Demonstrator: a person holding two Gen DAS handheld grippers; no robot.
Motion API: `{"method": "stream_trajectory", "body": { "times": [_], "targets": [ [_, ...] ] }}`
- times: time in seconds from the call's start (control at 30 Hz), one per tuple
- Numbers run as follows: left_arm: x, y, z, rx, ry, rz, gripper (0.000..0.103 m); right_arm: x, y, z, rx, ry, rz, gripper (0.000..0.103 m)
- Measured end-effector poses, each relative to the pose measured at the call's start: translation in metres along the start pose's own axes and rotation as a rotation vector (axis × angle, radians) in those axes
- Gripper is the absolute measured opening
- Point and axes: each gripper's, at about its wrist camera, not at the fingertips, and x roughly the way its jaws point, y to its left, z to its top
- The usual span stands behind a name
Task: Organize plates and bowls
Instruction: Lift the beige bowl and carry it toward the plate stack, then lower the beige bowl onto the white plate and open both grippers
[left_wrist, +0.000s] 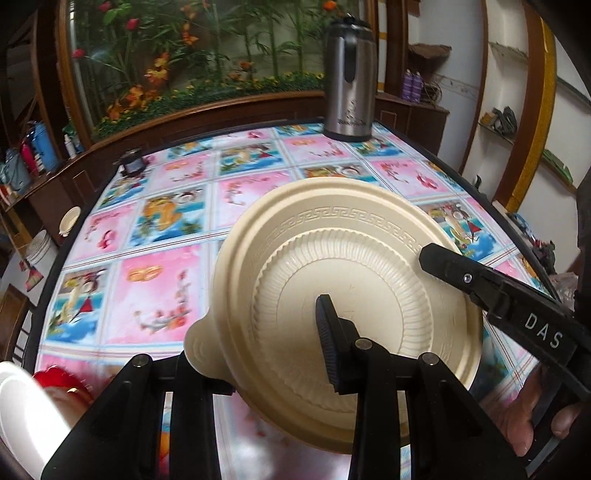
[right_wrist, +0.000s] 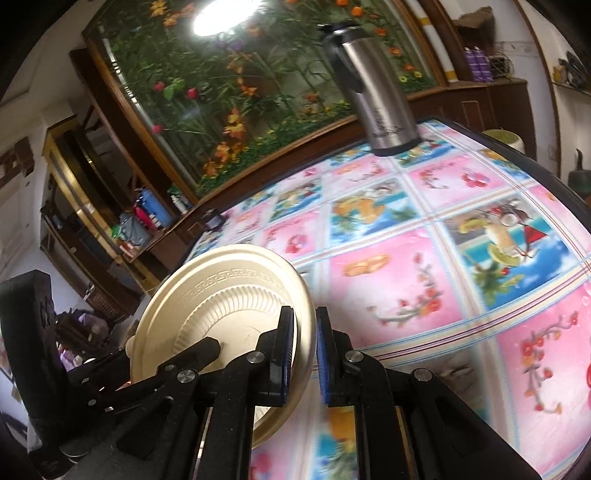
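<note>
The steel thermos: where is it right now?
The steel thermos stands upright at the table's far edge in both wrist views, before the flower mural, well beyond the cream plate.

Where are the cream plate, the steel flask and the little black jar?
cream plate (left_wrist: 369, 236): left wrist view, patterned rim.
steel flask (left_wrist: 349, 85): left wrist view, body.
black jar (left_wrist: 132, 162): left wrist view, top.

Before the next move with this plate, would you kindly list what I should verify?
1. Left tool grips the cream plate: ok, plate tilted, off the table.
2. Right tool straddles the plate's rim: ok.
3. Right tool fully closed on the rim: cannot tell.
4. Bare tablecloth ahead for set-down: ok.
5. Steel flask well away, upright at the far edge: ok.
6. White and red items near the left tool identified: cannot tell, blurred.
</note>
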Motion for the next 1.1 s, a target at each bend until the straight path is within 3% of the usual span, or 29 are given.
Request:
{"method": "stream_trajectory", "body": {
  "times": [0.33,0.7,0.87,1.1],
  "targets": [
    [-0.053,0.056,-0.02,-0.079,-0.069,0.062,0.032,-0.011,0.071,-0.004,-0.09,-0.005,0.086,0.011],
    [-0.122,0.138,-0.06,-0.224,-0.147,0.24,0.032,0.009,0.174,-0.039,-0.221,0.068,0.267,0.011],
    [-0.132,0.16,-0.077,-0.275,-0.15,0.3,0.032,0.026,0.209,-0.061,-0.264,0.143,0.331,0.012],
    [-0.129,0.177,-0.095,-0.312,-0.125,0.331,0.032,0.038,0.239,-0.088,-0.315,0.209,0.35,0.013]
  ]
}}
